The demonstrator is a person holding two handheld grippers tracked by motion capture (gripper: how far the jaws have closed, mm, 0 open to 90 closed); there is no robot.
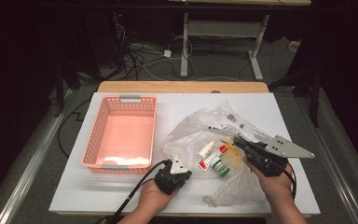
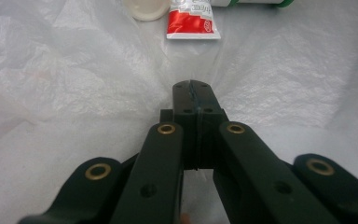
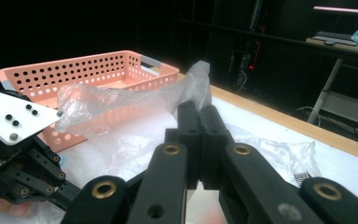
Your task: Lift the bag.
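Plastic bag (image 1: pixel 200 135), clear and crumpled, lies spread on the white table top (image 1: pixel 289 116) with both grippers at its near edge. Right gripper (image 1: pixel 237 141) has its jaws closed on a fold of the bag's film; in the right gripper view the film (image 3: pixel 196 81) rises in a peak just beyond the closed jaw tips. Left gripper (image 1: pixel 174 161) has its jaws closed too, pressed tip-down on the bag's film near the bag's mouth; whether film is pinched between them cannot be told.

Just ahead of the left gripper's tips, inside the bag, lie a red-and-white tube (image 2: pixel 192 22), a small white bottle (image 1: pixel 206 149) and a green-capped white bottle (image 1: pixel 219 167), close together. They sit between the two grippers, nearer the left one.

Off to the left gripper's left stands a pink perforated basket (image 1: pixel 103 112), apart from the bag, its near rim level with the gripper. Bare white surface lies open behind the right gripper and beyond the bag toward the far edge, where a strip of wooden table (image 1: pixel 182 87) shows. The table's near edge runs just under both wrists.

Beyond the table the room is dark, with cables (image 1: pixel 140 56) on the floor and the grey legs of another desk (image 1: pixel 223 42).
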